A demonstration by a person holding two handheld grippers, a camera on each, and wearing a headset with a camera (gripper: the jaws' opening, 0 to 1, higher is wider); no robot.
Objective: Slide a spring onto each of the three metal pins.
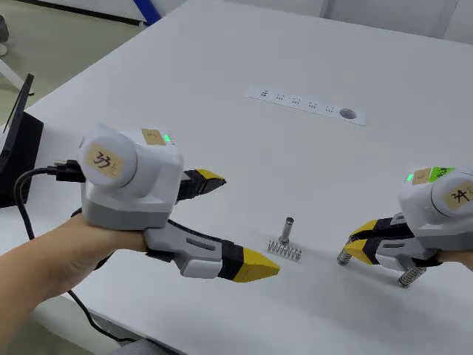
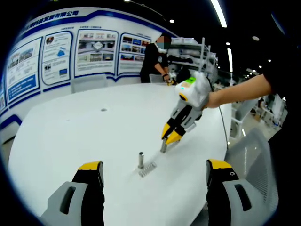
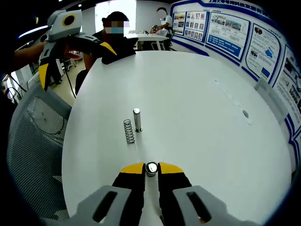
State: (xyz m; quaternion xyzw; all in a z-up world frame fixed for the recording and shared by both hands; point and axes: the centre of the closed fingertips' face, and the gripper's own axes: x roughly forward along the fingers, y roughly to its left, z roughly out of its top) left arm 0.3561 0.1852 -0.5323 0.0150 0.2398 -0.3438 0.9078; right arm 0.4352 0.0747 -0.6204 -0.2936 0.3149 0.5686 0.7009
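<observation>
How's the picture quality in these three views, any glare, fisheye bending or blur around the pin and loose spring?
Head view: soft even light, faint shadows beside the standing pin and loose spring, both sharp. Left gripper view: fisheye curves the table edge, ceiling strip lights glare. Right gripper view: same curving, a washed-out bright patch, held pin in the right gripper looms large.
</observation>
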